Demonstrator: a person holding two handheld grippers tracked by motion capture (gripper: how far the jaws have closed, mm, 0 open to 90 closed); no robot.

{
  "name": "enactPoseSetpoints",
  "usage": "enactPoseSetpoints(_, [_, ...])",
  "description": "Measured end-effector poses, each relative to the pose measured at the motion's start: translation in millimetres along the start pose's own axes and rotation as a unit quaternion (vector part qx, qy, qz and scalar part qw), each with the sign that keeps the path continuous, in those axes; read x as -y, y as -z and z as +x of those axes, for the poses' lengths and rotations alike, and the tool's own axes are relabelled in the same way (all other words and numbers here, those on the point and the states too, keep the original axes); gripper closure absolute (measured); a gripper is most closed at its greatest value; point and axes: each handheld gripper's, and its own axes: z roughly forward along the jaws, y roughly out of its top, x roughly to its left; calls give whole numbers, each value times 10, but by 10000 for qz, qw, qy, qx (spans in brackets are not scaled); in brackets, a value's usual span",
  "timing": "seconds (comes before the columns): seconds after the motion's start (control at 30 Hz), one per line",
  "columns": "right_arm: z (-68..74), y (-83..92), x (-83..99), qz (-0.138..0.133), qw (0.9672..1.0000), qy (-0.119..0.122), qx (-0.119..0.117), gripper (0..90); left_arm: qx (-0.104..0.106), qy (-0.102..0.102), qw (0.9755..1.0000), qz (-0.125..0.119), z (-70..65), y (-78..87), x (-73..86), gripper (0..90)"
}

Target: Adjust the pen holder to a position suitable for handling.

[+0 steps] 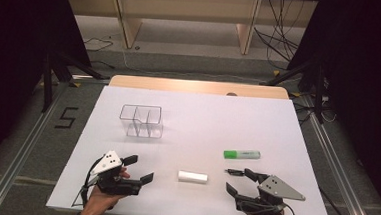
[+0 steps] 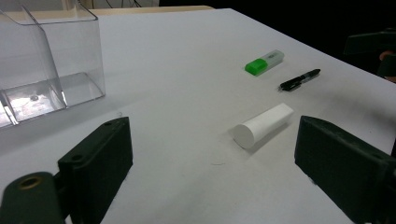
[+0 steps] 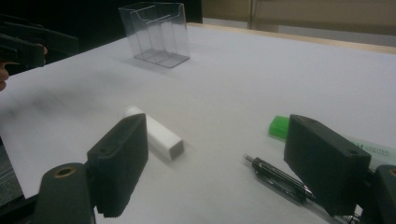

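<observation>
The pen (image 1: pixel 238 172) is seen lengthwise just ahead of the wide-open, empty right gripper (image 1: pixel 235 180).

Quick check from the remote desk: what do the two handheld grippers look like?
Both the left gripper and the right gripper have black bodies and blocky black jaws. Each carries a grey three-cornered plate with dark dots on top. A black cable trails from each.
</observation>
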Motion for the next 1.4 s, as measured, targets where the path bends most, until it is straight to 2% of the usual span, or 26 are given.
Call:
enactPoseSetpoints(0.17, [-9,-1,2,2,10000,-13,-3,227,-70,4,10000,28,10,-7,1,109])
enactPoseSetpoints(0.47, [-31,-2,4,-39,10000,-34,-13,228,-203,209,9996,-32,62,-8,-22,111])
enactPoseSetpoints(0.67, [-40,24,17,-59,10000,-57,15,230,-275,165,9995,-18,106,-42,-72,117])
enactPoseSetpoints(0.77, [-45,20,17,-72,9999,-66,32,231,-316,278,9991,-43,163,-57,-108,124])
enactPoseSetpoints(0.87, [-37,11,5,-81,9999,-63,51,232,-454,181,9988,27,203,-71,-138,124])
enactPoseSetpoints(1.17, [-27,24,2,-122,9999,-9,84,234,-729,295,9969,10,341,-81,-252,126])
enactPoseSetpoints(1.23, [-28,21,3,-125,9999,-28,87,234,-888,290,9956,60,378,-86,-289,128])
enactPoseSetpoints(1.4, [-24,4,7,-59,10000,-4,77,233,-960,314,9948,92,445,-115,-329,128])
